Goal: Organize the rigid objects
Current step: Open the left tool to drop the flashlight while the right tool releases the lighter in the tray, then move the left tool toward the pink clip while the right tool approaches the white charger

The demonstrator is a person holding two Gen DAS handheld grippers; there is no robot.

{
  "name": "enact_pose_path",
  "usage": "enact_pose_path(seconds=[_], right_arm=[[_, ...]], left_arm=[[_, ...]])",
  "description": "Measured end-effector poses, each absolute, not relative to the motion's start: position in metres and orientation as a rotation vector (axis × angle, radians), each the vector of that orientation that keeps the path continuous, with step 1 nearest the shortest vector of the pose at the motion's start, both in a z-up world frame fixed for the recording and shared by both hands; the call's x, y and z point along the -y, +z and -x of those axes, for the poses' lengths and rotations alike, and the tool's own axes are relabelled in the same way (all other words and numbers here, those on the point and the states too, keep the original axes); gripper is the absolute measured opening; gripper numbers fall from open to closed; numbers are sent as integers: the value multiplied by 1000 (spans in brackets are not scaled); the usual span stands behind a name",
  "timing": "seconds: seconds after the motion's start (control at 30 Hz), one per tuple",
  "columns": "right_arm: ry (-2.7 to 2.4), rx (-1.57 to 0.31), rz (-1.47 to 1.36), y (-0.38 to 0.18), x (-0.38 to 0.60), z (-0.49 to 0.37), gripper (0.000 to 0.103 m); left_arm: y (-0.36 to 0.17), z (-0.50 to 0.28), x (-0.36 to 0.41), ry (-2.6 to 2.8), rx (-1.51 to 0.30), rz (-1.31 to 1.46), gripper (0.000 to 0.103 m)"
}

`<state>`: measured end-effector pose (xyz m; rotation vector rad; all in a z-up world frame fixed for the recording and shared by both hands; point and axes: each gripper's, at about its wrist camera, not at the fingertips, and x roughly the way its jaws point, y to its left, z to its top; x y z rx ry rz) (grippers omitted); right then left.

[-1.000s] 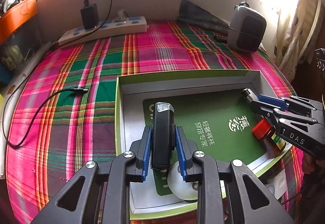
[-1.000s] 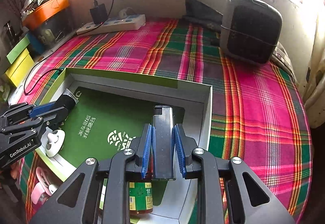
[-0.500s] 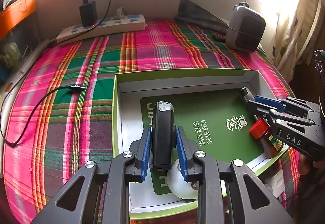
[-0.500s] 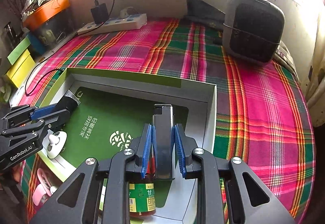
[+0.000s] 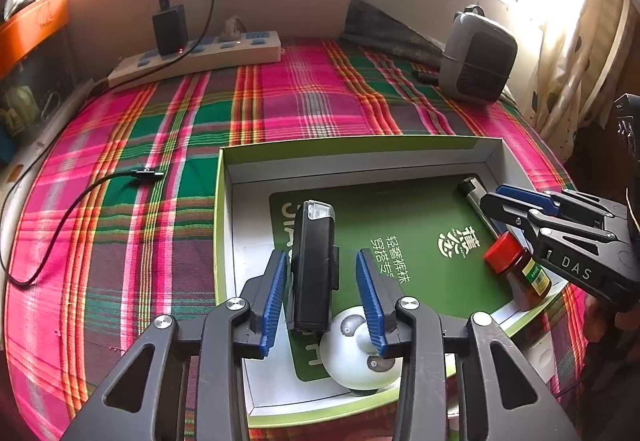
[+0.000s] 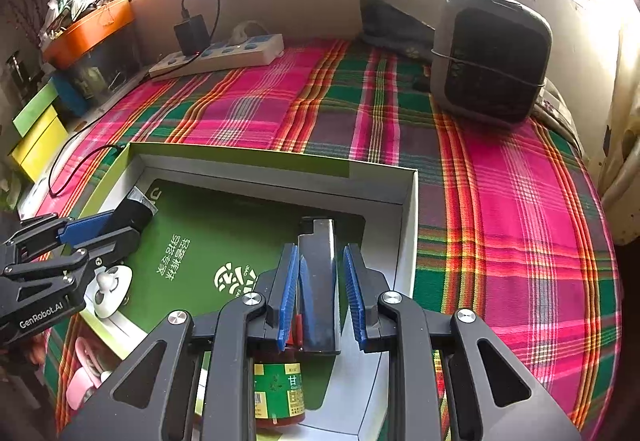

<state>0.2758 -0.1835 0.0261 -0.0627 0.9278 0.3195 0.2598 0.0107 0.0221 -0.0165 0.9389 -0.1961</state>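
**Setting down inside the green box**

Seen nearest: left gripper (image 5: 320, 261) opening, with the black light (image 5: 314, 265) between the pads but not pressed. Judged as a release, since the light seems to rest already on the floor of the green box (image 5: 360, 145). Kept narrow on the other side: right gripper (image 6: 321, 253) clamped on the lighter (image 6: 320, 281), low over the same box, probably for placing beside the red-capped bottle (image 5: 516, 273). Partly covered by the jaws: a white round toy (image 5: 352, 361). Cut off outside the box: a pink item (image 6: 82, 381), hard to name. Farther back, untouched: power strip (image 5: 200, 57).
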Motion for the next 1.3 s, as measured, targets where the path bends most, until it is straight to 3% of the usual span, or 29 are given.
enact_pose_path(seconds=[0.13, 0.7, 0.87, 1.3], right_arm=[[322, -922, 54, 28, 185, -273, 26], [302, -857, 19, 47, 190, -240, 30], [293, -834, 4, 53, 194, -225, 40], [280, -812, -1, 56, 202, -179, 41]], left_arm=[[26, -256, -13, -189, -931, 23, 40], [45, -218, -19, -190, -859, 58, 41], [48, -203, -24, -179, -847, 68, 41], [49, -163, -30, -194, -830, 92, 41]])
